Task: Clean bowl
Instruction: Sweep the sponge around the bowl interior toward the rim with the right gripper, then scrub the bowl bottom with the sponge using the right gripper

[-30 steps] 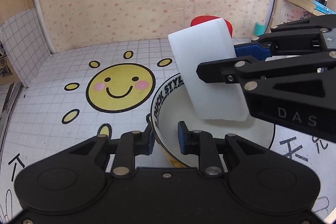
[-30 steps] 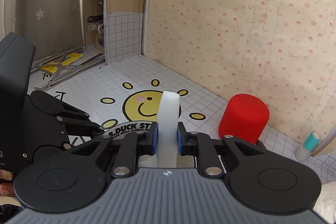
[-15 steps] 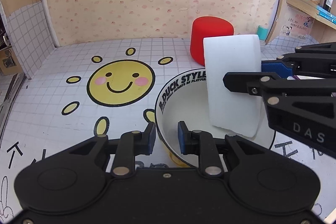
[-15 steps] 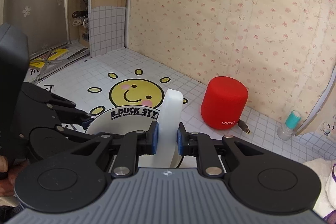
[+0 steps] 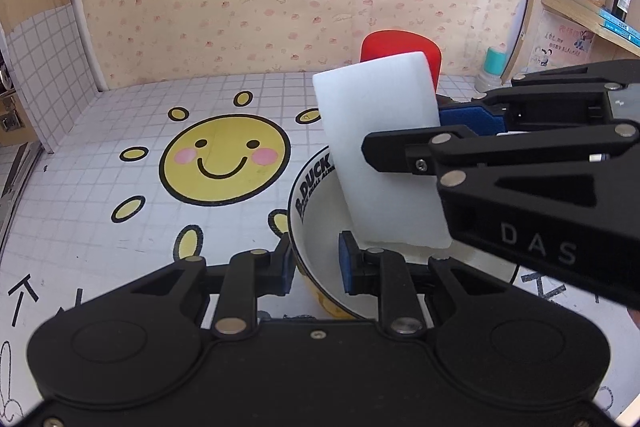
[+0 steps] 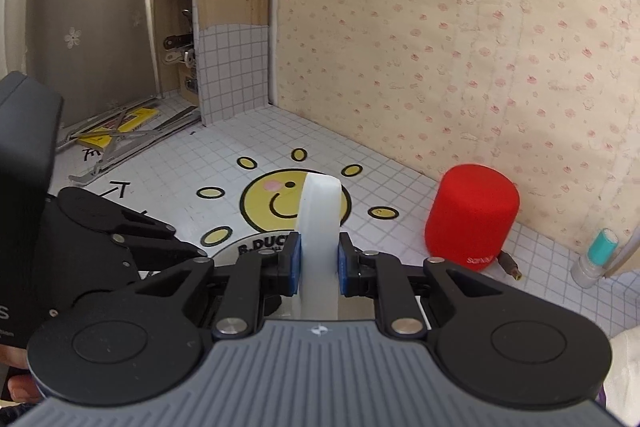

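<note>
A white bowl point(image 5: 320, 227) with black "B.DUCK" lettering and a yellow underside stands on the tiled mat. My left gripper point(image 5: 316, 267) is shut on its near rim, one pad outside and one inside. My right gripper point(image 6: 318, 265) is shut on a white sponge block point(image 6: 318, 227). In the left wrist view the sponge point(image 5: 380, 147) stands upright with its lower end inside the bowl, and the right gripper point(image 5: 420, 135) reaches in from the right. In the right wrist view only a strip of the bowl's rim point(image 6: 256, 247) shows.
A red cylindrical speaker point(image 6: 472, 215) stands behind the bowl near the wall, also seen in the left wrist view point(image 5: 400, 47). A small teal-capped bottle point(image 6: 596, 259) stands at the far right. A yellow smiling sun point(image 5: 224, 159) is printed on the mat. Shelves stand on both sides.
The sponge has swung back to the left inside the bowl and tilted, after sweeping right half a second ago. The left gripper keeps its hold on the rim.
</note>
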{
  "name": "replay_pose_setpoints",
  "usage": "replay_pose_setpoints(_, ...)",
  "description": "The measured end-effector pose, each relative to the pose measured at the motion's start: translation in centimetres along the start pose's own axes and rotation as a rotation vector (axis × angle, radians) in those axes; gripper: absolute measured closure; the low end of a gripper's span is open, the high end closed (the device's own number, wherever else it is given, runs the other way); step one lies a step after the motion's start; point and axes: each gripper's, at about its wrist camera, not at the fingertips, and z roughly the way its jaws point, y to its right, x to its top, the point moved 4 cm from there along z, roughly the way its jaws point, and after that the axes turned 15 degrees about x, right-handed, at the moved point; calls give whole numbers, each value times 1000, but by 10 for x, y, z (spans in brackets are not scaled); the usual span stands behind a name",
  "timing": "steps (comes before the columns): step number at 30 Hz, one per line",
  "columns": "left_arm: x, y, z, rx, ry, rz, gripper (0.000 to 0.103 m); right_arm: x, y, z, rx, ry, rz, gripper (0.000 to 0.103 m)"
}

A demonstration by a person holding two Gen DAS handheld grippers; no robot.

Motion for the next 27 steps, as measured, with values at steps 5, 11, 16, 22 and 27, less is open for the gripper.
replay_pose_setpoints(5,-1,0,1,13,-5,-9,79,-7,2,-12,-67,3,14,83)
replay_pose_setpoints(11,-2,1,1,13,-8,-18,79,-16,-1,-22,-107,15,35,83)
replay_pose_setpoints(16,-2,3,0,13,-8,-8,79,-13,5,-16,-76,34,69,83)
replay_pose_setpoints(22,-2,4,1,13,-10,-9,79,-1,-4,-3,2,43,34,83)
replay_pose_setpoints(27,-4,2,1,8,-11,-8,79,0,-6,-2,18,44,30,83)
